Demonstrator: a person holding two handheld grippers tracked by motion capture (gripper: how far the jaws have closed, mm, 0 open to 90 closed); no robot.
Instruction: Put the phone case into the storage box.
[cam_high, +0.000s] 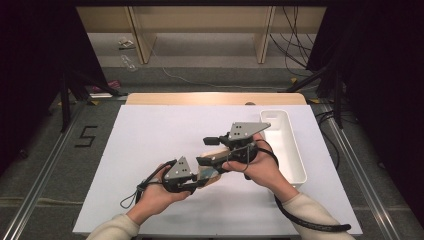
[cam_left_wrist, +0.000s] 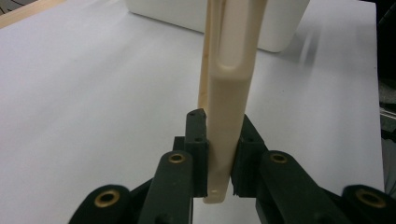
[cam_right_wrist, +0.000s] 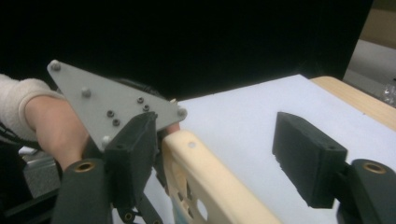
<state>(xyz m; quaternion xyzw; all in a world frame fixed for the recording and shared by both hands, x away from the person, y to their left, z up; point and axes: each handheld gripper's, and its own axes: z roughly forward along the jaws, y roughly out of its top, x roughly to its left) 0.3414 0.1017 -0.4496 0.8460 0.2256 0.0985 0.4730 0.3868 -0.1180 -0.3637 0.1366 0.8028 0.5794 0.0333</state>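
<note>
Left gripper (cam_high: 196, 181): jaws clamped on the flat faces of a cream plastic handle (cam_left_wrist: 229, 121), one pad on each side, near its rounded end. In the left gripper view the handle runs straight away from the jaws and carries a long recessed slot. Left hand (cam_high: 155, 195) wraps the gripper body from below and behind, forearm entering from the near edge of the table (cam_high: 150, 130), gripper pointing toward the right and slightly away.

Right gripper (cam_high: 207, 150): jaws stand apart, no earlier reference. In the right gripper view one pad (cam_right_wrist: 133, 149) lies against the cream piece's side, the other pad (cam_right_wrist: 306, 156) is well clear of it, so no grip. Right hand (cam_high: 257, 167) holds its gripper pointing leftward toward the left one.

Held piece sits between both grippers, above the white surface, near-centre, closer to the near edge. White bin (cam_high: 287, 145) lies along the right edge.
</note>
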